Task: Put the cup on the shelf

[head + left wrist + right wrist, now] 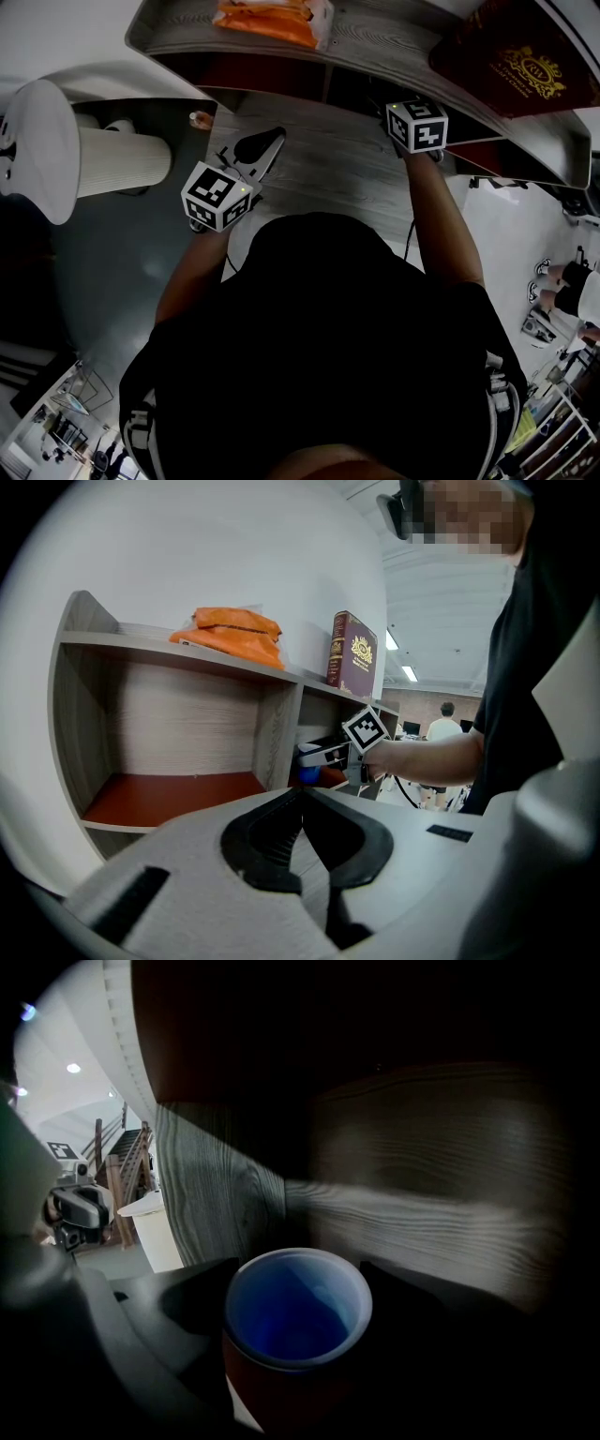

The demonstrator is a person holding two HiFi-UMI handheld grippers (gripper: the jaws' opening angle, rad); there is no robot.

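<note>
Currently cup [295,1321] sits btwn right tongs [298,1290], inside shelf [422,1204].

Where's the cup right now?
Right gripper view: the cup is held upright between the fingers of the right gripper, inside the right-hand compartment of the shelf, just right of the wood divider.

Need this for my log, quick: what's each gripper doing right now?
Left gripper: closed, empty.
Right gripper: closed on the cup.
</note>
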